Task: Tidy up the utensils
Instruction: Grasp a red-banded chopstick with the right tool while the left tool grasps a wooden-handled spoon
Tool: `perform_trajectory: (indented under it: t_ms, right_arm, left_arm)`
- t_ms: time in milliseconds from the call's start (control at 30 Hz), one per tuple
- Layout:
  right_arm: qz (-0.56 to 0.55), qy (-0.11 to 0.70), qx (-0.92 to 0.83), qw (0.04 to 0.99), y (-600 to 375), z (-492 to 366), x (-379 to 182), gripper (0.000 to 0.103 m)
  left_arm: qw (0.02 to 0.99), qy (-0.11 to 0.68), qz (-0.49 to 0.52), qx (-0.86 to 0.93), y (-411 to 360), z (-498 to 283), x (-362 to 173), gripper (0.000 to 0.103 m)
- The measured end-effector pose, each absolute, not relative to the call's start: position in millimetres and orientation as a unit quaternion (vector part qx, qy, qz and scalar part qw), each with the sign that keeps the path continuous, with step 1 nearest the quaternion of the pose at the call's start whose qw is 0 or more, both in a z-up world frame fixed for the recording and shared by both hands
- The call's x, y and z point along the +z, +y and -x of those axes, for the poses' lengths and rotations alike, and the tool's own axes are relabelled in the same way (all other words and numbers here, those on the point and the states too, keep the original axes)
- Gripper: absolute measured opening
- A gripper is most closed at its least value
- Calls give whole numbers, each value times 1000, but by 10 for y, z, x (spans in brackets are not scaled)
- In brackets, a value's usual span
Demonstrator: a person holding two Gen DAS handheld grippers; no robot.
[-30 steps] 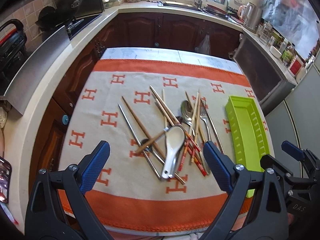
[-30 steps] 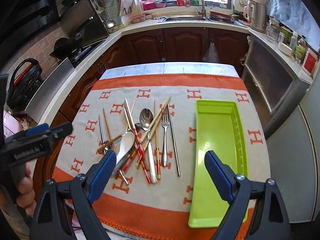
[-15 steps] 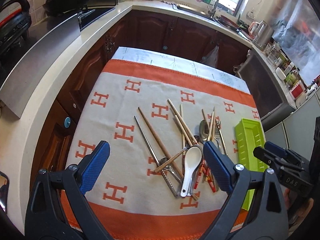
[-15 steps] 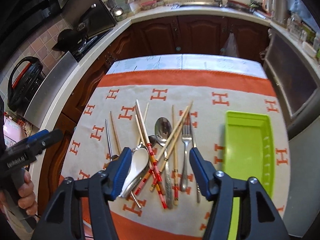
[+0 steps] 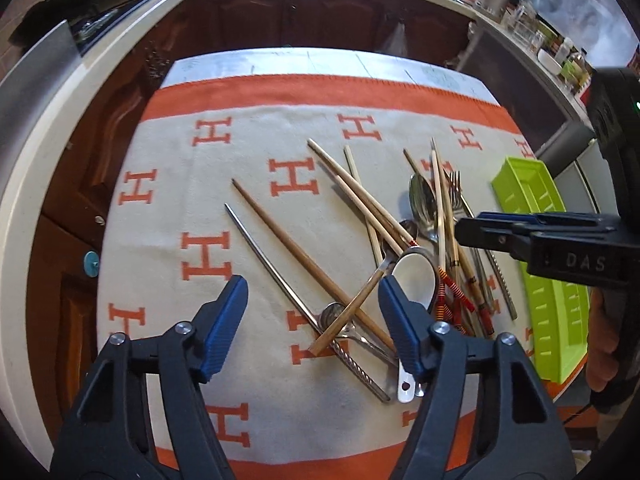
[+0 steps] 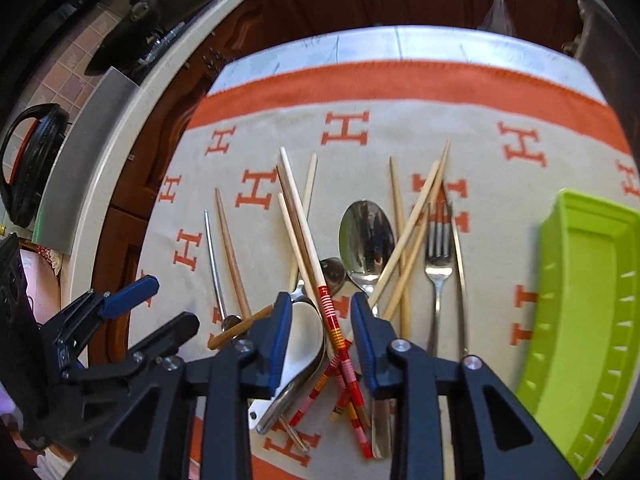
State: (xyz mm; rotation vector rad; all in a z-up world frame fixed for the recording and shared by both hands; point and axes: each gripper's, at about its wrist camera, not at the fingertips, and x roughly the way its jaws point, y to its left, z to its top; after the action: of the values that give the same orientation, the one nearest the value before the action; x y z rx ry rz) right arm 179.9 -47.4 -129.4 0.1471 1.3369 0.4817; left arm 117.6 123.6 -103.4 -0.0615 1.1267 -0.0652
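A heap of utensils lies on an H-patterned orange and beige cloth [image 5: 200, 200] [image 6: 500, 200]: wooden chopsticks [image 5: 288, 240], a metal chopstick [image 5: 264, 248], red-banded chopsticks [image 6: 330, 312], a white ceramic spoon [image 5: 414, 276] [image 6: 308, 332], a metal spoon [image 6: 366, 236] and a fork [image 6: 438, 248]. My left gripper [image 5: 312, 292] [image 6: 168, 304] hovers low over the heap's left side, its jaws closing, nothing pressed. My right gripper [image 6: 320, 304] [image 5: 472, 232] is closing around the white spoon's bowl and a red-banded chopstick; the pads do not press them. A lime green tray [image 5: 560, 320] [image 6: 580, 320] lies to the right.
The cloth covers a small table ringed by a pale counter [image 5: 48, 160] with dark wood cabinets [image 5: 280, 12]. A stove and pan [image 6: 152, 36] sit at the back left, a black appliance [image 6: 28, 160] at far left. A person's hand [image 5: 604, 344] holds the right gripper.
Both grippers have come down close to the heap and narrowed their jaws. The right one moved left from over the green tray to over the white spoon.
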Motion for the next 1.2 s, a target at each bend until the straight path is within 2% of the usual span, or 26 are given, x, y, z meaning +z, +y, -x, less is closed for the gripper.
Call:
perform_trajectory:
  t_ms: [167, 500, 567, 633, 1033, 1133, 1200]
  right_arm:
    - [-76, 630, 221, 741, -437, -1899, -1456, 20]
    - [-64, 645, 235, 724, -275, -1963, -1628, 18]
    - [-62, 644, 240, 724, -248, -1959, -1630, 14]
    - [-55, 639, 242, 728, -237, -1947, -1610, 8]
    - [-71, 572, 237, 782, -555, -1837, -1255, 7]
    - [-77, 562, 244, 787, -631, -1791, -1194, 6]
    - [-78, 560, 250, 786, -652, -1766, -1190, 5]
  left_arm:
    - [836, 546, 23, -51, 1179, -1262, -1199, 56]
    - [825, 561, 14, -66, 1105, -1362, -1373, 56]
    - [823, 563, 3, -72, 1059, -1365, -1399, 56]
    - [823, 563, -12, -77, 1005, -1361, -1417, 56]
    - [807, 578, -56, -105, 746, -1427, -1562, 55]
    - [799, 588, -65, -109, 704, -1461, -1642, 45]
    - [795, 593, -59, -115, 699, -1488, -1680, 42]
